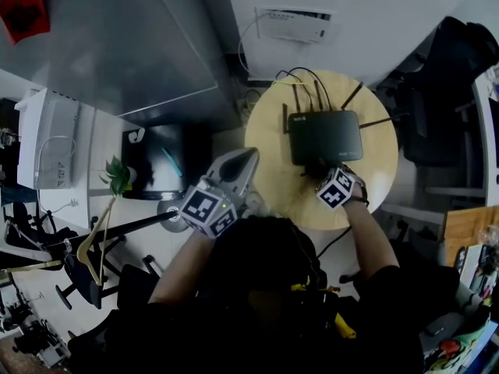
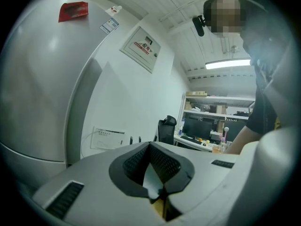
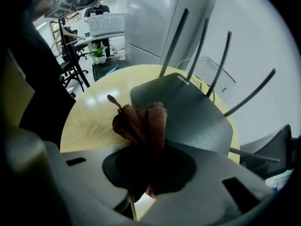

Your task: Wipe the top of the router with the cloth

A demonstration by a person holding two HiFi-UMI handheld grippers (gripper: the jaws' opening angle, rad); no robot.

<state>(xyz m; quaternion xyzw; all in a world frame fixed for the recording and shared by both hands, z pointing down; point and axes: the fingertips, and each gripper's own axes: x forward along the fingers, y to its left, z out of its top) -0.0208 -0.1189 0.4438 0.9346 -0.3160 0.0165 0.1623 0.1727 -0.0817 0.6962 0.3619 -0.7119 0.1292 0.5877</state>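
The right tool (image 3: 142, 188) reaches low over the desk (image 3: 91, 121), jaws clamped on a bunched reddish-brown cloth (image 3: 141, 124) at the near edge of the dark router (image 3: 193, 112) just ahead. The left tool (image 2: 162, 192) points away, jaws together, empty.

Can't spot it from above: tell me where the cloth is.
In the right gripper view, the cloth sits bunched in the right gripper, at the near edge of the router on the round table.
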